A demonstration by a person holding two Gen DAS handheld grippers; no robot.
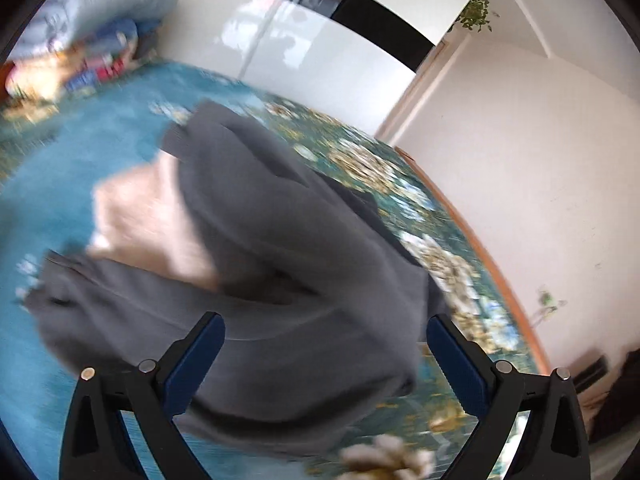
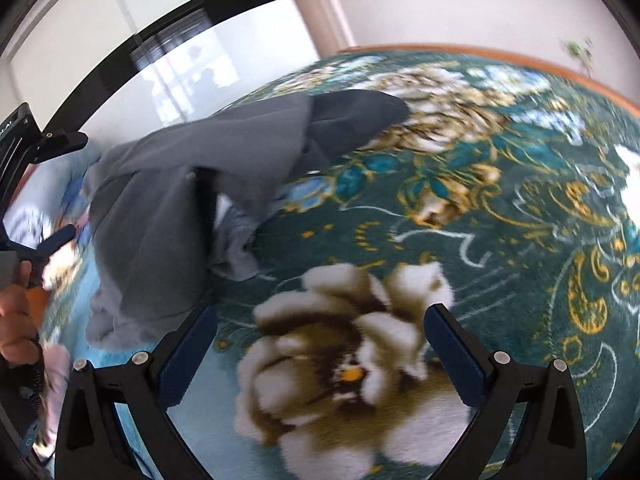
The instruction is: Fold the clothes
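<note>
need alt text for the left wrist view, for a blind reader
A crumpled grey garment lies on a teal floral blanket, with a pale pink cloth beside it. The left gripper hangs above it, jaws open and empty. The picture is motion-blurred.

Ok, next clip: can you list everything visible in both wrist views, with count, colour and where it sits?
garment: one, grey, crumpled on the bedspread, ahead of the left claw.
cloth: one, pale pink, partly under the garment; blurred.
bedspread: one, teal with cream and gold flowers, covering the bed.
pile of bedding: one heap, pale blue on top with mixed colours below, far corner of the bed.
wardrobe doors: glossy white with black trim, behind the bed.
plant: one, green, high on the wall.
wall: white, beside the bed.
left claw: black with blue pads, open, over the garment.
right claw: black with blue pads, open, over a flower on the bedspread.
hand: one, at the left edge of the right wrist view.
</note>
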